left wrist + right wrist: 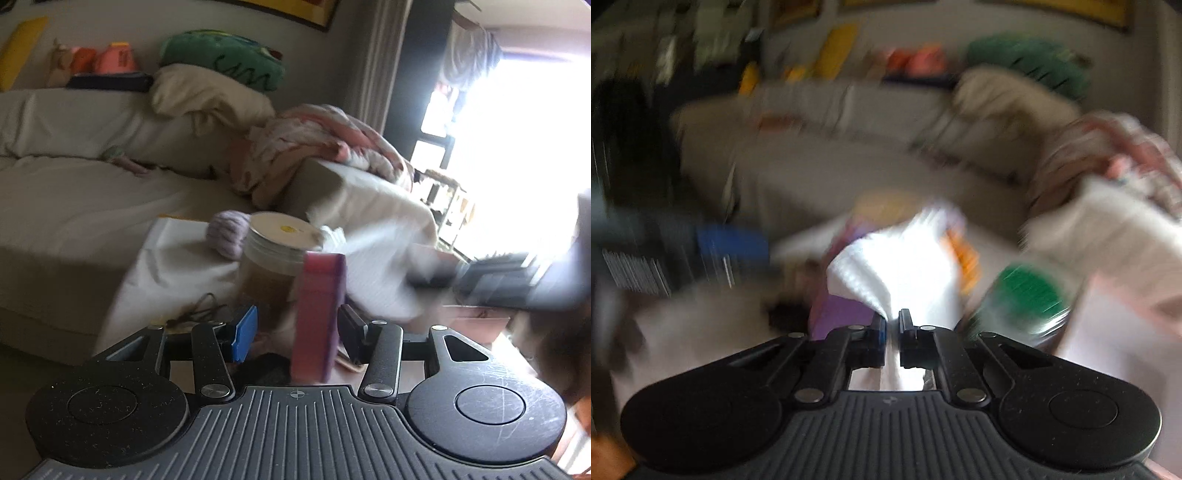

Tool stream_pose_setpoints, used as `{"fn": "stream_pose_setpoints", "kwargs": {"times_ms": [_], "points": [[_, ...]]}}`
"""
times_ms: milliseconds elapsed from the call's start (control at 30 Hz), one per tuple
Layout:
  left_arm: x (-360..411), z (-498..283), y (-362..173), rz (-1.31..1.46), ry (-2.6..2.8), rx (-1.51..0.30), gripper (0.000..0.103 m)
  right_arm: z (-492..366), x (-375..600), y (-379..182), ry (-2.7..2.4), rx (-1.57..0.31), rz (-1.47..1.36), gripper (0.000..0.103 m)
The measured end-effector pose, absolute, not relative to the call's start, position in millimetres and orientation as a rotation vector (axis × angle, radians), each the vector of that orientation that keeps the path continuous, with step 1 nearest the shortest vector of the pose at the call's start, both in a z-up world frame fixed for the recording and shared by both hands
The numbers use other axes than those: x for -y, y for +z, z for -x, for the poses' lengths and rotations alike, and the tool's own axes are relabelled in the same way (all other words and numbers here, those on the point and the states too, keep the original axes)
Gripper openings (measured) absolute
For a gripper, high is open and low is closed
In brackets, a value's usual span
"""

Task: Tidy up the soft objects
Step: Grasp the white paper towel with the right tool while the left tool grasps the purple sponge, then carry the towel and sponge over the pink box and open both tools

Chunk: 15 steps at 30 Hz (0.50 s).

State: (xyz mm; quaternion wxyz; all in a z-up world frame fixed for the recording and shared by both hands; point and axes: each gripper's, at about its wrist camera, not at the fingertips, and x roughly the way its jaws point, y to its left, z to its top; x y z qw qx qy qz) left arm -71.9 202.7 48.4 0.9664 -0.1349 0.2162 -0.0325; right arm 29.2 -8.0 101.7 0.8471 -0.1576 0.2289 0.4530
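My left gripper [297, 325] is open. A pink and purple sponge-like block [319, 314] stands upright between its fingers, close to the right finger; I cannot tell if it touches. My right gripper [892, 323] is shut on a white cloth [901, 269] and holds it up; the view is heavily blurred. The same white cloth [373, 277] and the right gripper [498, 277] show blurred at the right of the left wrist view. The left gripper's blue pad shows in the right wrist view [733, 243].
A jar with a white lid [277, 254] and a lilac yarn ball [227, 236] stand on a white-covered table [162, 266]. Behind is a sofa [74, 192] with a green plush [225, 59], cream pillow and pink blanket [321, 147]. A green-lidded jar [1027, 295] is at right.
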Motion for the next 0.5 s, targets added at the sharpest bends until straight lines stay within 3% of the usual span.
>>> {"fn": "stream_pose_setpoints", "kwargs": {"times_ms": [200,500], "points": [[-183.4,41.5,41.3,0.261,-0.039,-0.468,0.052,-17.1,71.6,179.1,0.893,-0.395,0.161,0.006],[-147.7,21.0,40.0,0.129,-0.054,-0.477,0.053,22.8,144.0,220.2,0.826,-0.332,0.145,0.006]]}}
